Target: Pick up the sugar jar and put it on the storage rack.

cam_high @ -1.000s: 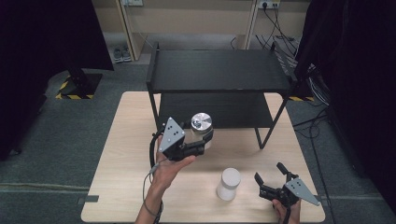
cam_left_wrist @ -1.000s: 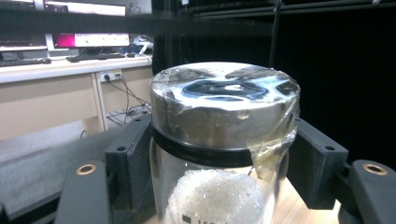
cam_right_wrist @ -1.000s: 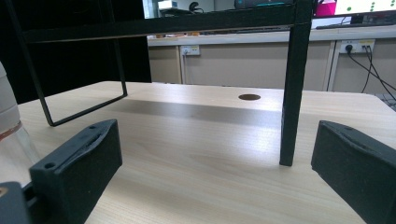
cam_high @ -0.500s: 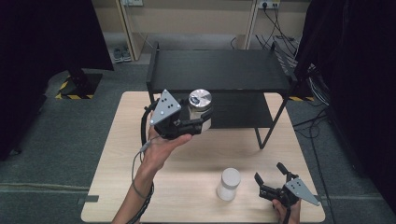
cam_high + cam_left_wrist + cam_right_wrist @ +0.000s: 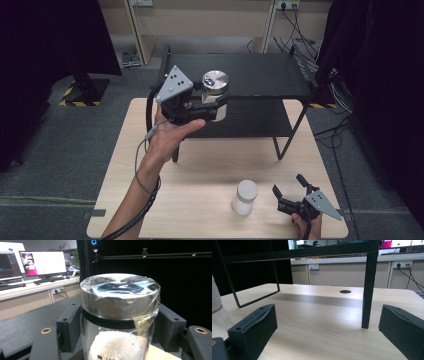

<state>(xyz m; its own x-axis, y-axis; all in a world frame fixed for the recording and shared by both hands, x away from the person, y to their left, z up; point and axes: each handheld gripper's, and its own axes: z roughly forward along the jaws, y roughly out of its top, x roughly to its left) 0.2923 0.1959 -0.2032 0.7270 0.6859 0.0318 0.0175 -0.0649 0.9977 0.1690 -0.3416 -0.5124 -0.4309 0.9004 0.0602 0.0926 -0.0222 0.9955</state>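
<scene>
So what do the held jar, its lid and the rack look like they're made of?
Jar: clear, glossy wall showing the white grains inside, so glass or clear plastic. Lid: shiny metal with mirror reflections, clear film taped over it. Rack: matte black, thin straight legs, probably painted metal.

A pale wooden desk (image 5: 200, 170) on grey carpet (image 5: 75, 135). Black curtains (image 5: 45, 40) hang at both sides; beige wall panels (image 5: 210, 15) with power sockets (image 5: 285, 5) behind.

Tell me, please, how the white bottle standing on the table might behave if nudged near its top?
The white bottle stands upright, taller than wide, so a high nudge would probably tip it. Its round body suggests it would then roll across the smooth wooden table. Its weight cannot be judged.
</scene>
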